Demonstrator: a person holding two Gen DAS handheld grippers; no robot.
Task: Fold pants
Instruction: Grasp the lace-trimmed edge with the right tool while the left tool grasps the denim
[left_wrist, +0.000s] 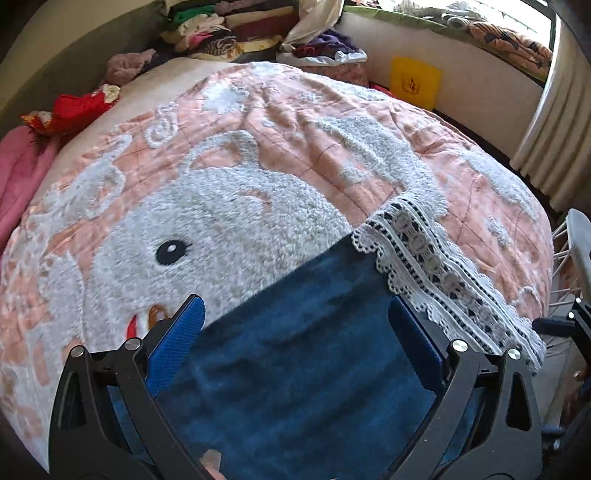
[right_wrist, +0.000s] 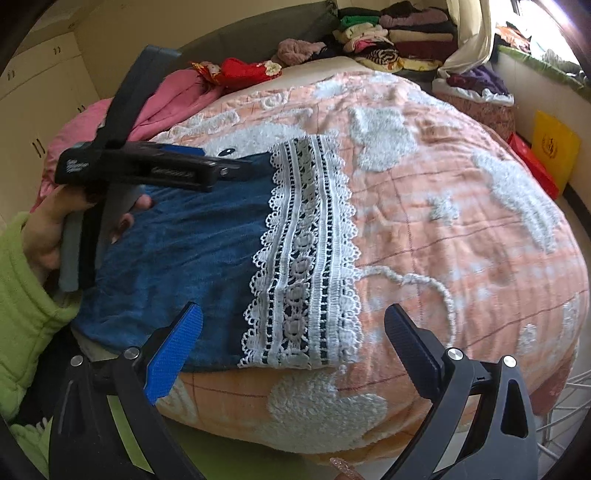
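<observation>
Blue denim pants (right_wrist: 177, 236) with a white lace hem (right_wrist: 306, 258) lie flat on the peach rabbit blanket (right_wrist: 461, 221). The left gripper (left_wrist: 295, 328) and right gripper (right_wrist: 293, 332) both gape wide, holding nothing. The yellow bag (right_wrist: 556, 147) bears an unreadable emblem.

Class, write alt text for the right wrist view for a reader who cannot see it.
Blue pants with a white lace hem lie on a pink rabbit-pattern bedspread. The open right gripper hovers at their near edge; the left gripper, held by a hand in a green sleeve, lies over their far side.
</observation>
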